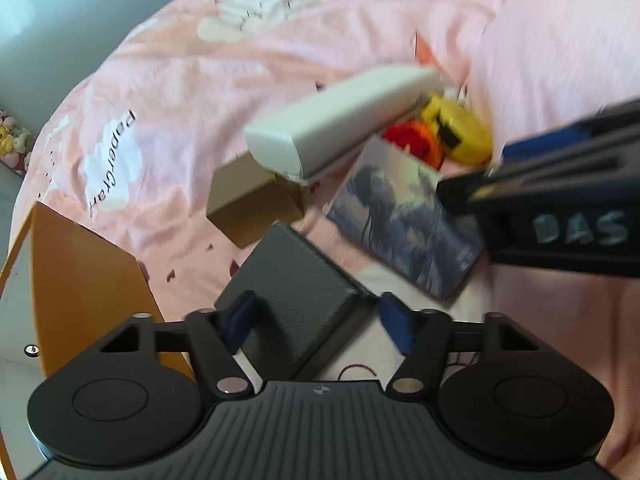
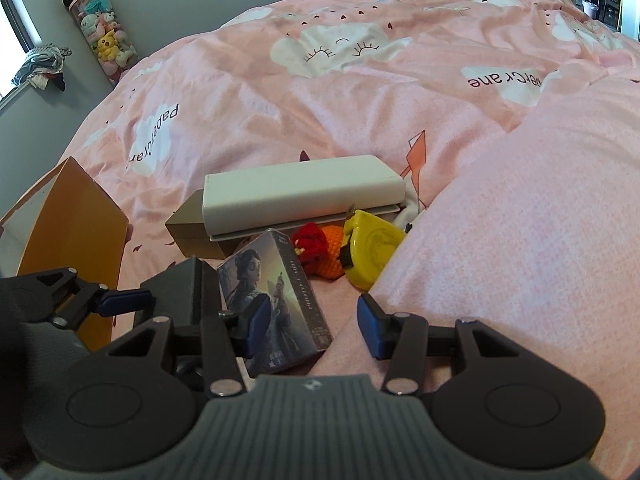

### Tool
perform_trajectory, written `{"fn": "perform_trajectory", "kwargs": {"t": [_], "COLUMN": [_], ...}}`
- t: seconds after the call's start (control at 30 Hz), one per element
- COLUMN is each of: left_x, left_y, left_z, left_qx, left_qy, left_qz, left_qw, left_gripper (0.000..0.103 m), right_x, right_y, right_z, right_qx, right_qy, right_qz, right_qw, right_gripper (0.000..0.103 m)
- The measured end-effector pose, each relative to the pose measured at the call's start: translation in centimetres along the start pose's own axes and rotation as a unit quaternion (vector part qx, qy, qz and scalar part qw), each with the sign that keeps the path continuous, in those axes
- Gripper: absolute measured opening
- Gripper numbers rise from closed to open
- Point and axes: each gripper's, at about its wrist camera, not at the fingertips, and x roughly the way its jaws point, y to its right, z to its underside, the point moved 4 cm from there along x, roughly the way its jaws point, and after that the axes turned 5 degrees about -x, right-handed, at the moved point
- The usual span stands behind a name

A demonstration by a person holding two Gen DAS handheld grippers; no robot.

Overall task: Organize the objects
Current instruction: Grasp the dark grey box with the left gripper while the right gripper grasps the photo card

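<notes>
A dark grey flat box (image 1: 288,300) lies on the pink duvet (image 1: 180,80) between the fingers of my left gripper (image 1: 318,322). A gap shows at the right pad, so the jaws stand open around it. In the right wrist view the same box (image 2: 180,292) sits by the left gripper's blue finger (image 2: 124,298). My right gripper (image 2: 314,326) is open, low over a picture card box (image 2: 276,300) that lies partly between its fingers, not pinched. That card box (image 1: 400,216) also shows in the left wrist view.
A long white box (image 2: 300,192) rests on a brown carton (image 2: 192,232). A yellow tape measure (image 2: 368,248) and a red-and-orange knitted piece (image 2: 320,248) lie beside them. An open orange box (image 2: 76,232) stands left. A raised duvet fold (image 2: 520,240) rises right.
</notes>
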Motion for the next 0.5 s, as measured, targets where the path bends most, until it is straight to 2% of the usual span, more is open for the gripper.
{"fn": "perform_trajectory", "kwargs": {"t": [0.07,0.1,0.13,0.17,0.23,0.33,0.5], "left_x": [-1.0,-1.4,-1.6,-1.7,-1.7,-1.5,-1.2], "left_y": [-0.4,-0.7,-1.1,-1.6,-2.8,-3.8,-4.7], "left_z": [-0.3,-0.4,-0.5,-0.6,-0.6,-0.6,-0.6], "left_qx": [-0.009,-0.016,-0.025,-0.042,-0.077,-0.100,-0.116], "left_qy": [0.015,0.022,0.016,0.010,0.004,-0.012,-0.027], "left_qz": [0.005,0.009,0.018,0.033,0.054,0.068,0.093], "left_qw": [0.9998,0.9996,0.9994,0.9985,0.9955,0.9926,0.9885], "left_gripper": [0.056,0.045,0.011,0.007,0.007,0.007,0.007], "right_x": [0.1,0.1,0.2,0.3,0.7,2.0,4.1], "right_y": [0.0,0.0,-0.1,-0.1,-0.3,-0.3,-0.1], "right_z": [0.0,-0.1,-0.2,-0.3,-0.5,-0.8,-0.8], "right_qx": [0.001,0.002,0.002,0.002,0.004,0.008,0.014], "right_qy": [0.001,0.001,0.001,0.001,-0.002,-0.022,-0.047], "right_qz": [-0.001,-0.004,-0.008,-0.015,-0.027,-0.040,-0.063], "right_qw": [1.000,1.000,1.000,1.000,1.000,0.999,0.997], "right_gripper": [0.050,0.050,0.050,0.050,0.049,0.044,0.048]}}
